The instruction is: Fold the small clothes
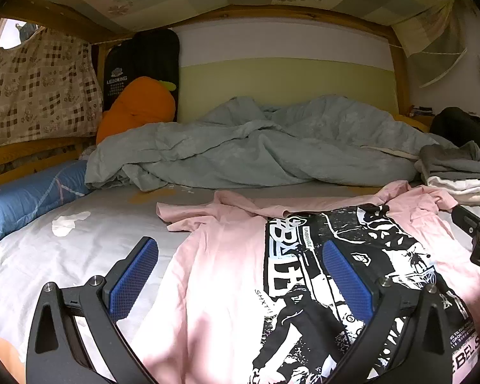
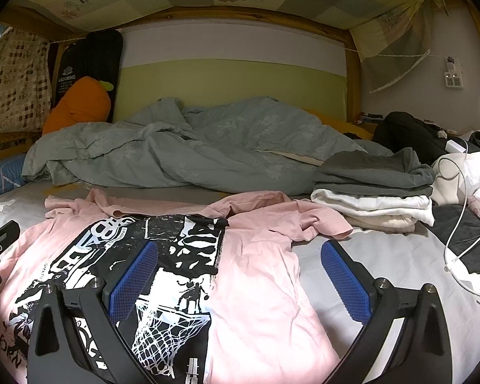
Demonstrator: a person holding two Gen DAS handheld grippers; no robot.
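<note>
On the bed (image 1: pixel 79 256), w/ its pale sheet, a pink T-shirt (image 1: pixel 220 272) is spread print-side up, hem toward the cameras and collar toward the crumpled grey-green duvet (image 1: pixel 256 147) at the back. Shirt is not yet folded, judging by how flat it lies; both sleeves are rumpled, so they should be smoothed before any fold is made.

Left tool (image 1: pixel 240 275) is released, jaws wide apart, held over the shirt's left side w/ one pad over bare sheet and the other over the print. Right tool (image 2: pixel 240 275) is likewise released and grasping nothing, straddling the shirt's right edge. For a clean first fold, each side edge is prob. best pinched low near the hem and again near the shoulder, one layer only, then carried inward in parallel so the print stays centred.

Room: bare sheet is open to the left, w/ a blue pillow (image 1: pixel 31 198) at the frame side. To the right it is tighter: a stack of folded clothes (image 2: pixel 374 192) sits just beside the right sleeve (image 2: pixel 313 220), and a white cable (image 2: pixel 457 224) trails across the sheet nearby, a snag risk if the right tool is swung wide.
</note>
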